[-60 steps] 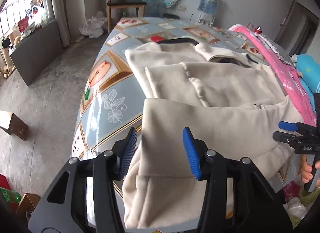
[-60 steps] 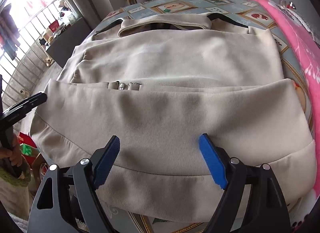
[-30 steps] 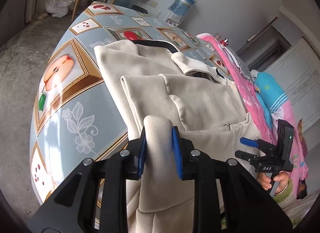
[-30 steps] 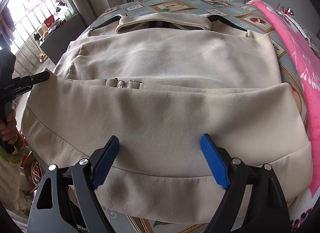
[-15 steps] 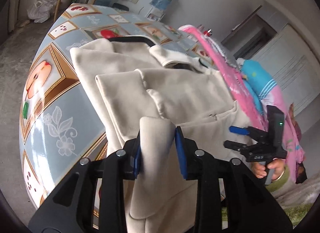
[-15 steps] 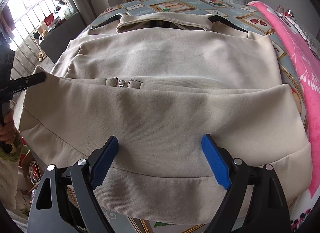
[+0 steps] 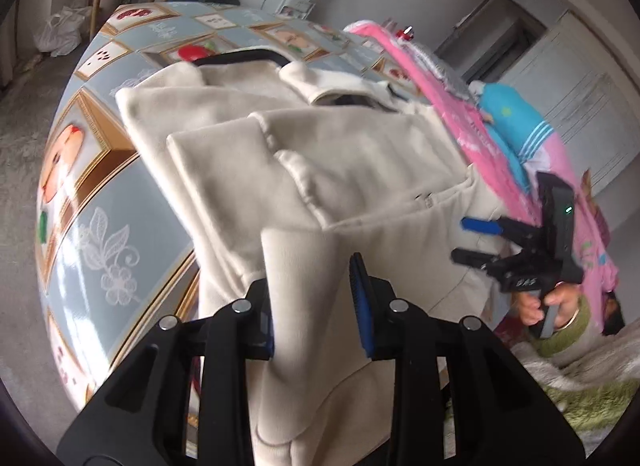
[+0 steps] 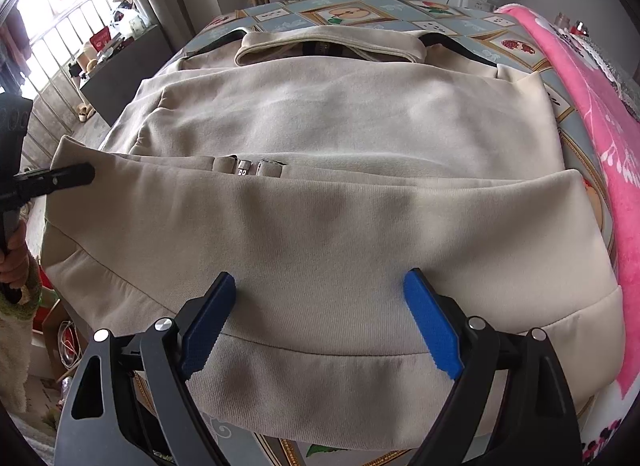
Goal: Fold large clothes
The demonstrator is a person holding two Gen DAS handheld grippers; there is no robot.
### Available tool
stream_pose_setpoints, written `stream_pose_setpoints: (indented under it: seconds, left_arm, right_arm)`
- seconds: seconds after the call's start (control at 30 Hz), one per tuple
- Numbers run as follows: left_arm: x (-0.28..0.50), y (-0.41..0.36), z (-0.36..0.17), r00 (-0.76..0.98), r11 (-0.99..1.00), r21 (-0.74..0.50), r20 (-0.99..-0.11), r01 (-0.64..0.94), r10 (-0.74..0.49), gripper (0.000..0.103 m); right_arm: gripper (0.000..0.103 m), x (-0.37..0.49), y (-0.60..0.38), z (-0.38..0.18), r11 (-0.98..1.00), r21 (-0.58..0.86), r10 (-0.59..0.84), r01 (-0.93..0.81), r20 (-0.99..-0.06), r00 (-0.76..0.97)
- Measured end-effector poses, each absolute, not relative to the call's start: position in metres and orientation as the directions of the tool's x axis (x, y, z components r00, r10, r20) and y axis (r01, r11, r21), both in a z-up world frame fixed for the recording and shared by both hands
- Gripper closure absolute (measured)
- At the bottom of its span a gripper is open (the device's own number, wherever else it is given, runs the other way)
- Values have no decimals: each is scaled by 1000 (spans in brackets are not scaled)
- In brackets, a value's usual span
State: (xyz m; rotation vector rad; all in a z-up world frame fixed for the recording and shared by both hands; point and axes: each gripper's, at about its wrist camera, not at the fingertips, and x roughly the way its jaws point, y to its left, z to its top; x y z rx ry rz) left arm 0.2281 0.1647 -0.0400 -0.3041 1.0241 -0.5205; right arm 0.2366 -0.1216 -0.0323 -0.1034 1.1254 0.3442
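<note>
Jacket [image 7: 360, 169] corner now hangs looser in left gripper [image 7: 314, 306], jaws slightly widened.

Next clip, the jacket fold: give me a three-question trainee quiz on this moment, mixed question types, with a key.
1. True or false: the left gripper is clamped on a fold of the beige jacket.
2. Multiple choice: the right gripper is A) shut on the hem, B) open above the hem, C) holding the pink blanket.
3. Fill in: the jacket lies on a table covered with a patterned ____.

Key:
1. True; cloth stands pinched between its pads.
2. B; both fingers stand wide apart over the hem band.
3. Tablecloth.
</note>
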Motion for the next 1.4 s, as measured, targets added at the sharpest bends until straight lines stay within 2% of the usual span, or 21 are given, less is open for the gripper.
stream_pose_setpoints:
  seconds: [0.1, 0.3, 0.43, 0.53, 0.73, 0.8, 0.83, 0.93, 1.03, 1.13, 1.3, 1.4]
  left_arm:
    - [226, 162, -43, 414, 857, -451, -750, 250, -516, 75]
    - [221, 146, -30, 446, 919, -333, -804, 208, -393, 86]
    - [214, 131, -24, 463, 951, -233, -833, 205, -304, 86]
    - [215, 117, -31, 452, 981, -94, -877, 172, -163, 86]
    - [211, 98, -28, 479, 994, 35, -877, 104, -19, 86]
    - [210, 96, -28, 483, 996, 46, -876, 79, 3, 86]
    - [209, 96, -28, 481, 997, 47, -876, 68, 9, 86]
    - [209, 95, -28, 481, 997, 50, -877, 52, 19, 86]
    - [209, 95, -28, 480, 998, 47, -877, 49, 18, 86]
    - [208, 95, -28, 480, 998, 43, -877, 48, 15, 86]
    - [208, 97, -30, 481, 999, 26, -877, 38, 5, 86]
    - [209, 97, -30, 481, 999, 23, -876, 33, 4, 86]
  right_arm:
    - [18, 236, -121, -32, 942, 89, 217, -324, -897, 386]
    - [17, 236, -121, -33, 941, 93, 222, -325, -896, 385]
    - [18, 236, -122, -33, 940, 95, 226, -328, -893, 389]
    - [18, 236, -125, -29, 941, 120, 244, -316, -888, 390]
    - [19, 230, -139, -17, 949, 76, 212, -306, -872, 441]
    - [23, 230, -153, -26, 963, 47, 161, -267, -892, 423]
    - [29, 230, -163, -27, 968, 59, 160, -245, -894, 418]
    - [30, 226, -205, -9, 977, 147, 204, -156, -862, 464]
    - [30, 227, -246, 12, 985, 154, 168, -71, -827, 537]
    - [36, 243, -277, 22, 981, 194, 171, -18, -812, 558]
    - [41, 288, -293, 22, 962, 274, 242, -23, -808, 537]
    - [42, 323, -296, 6, 928, 372, 333, -17, -809, 485]
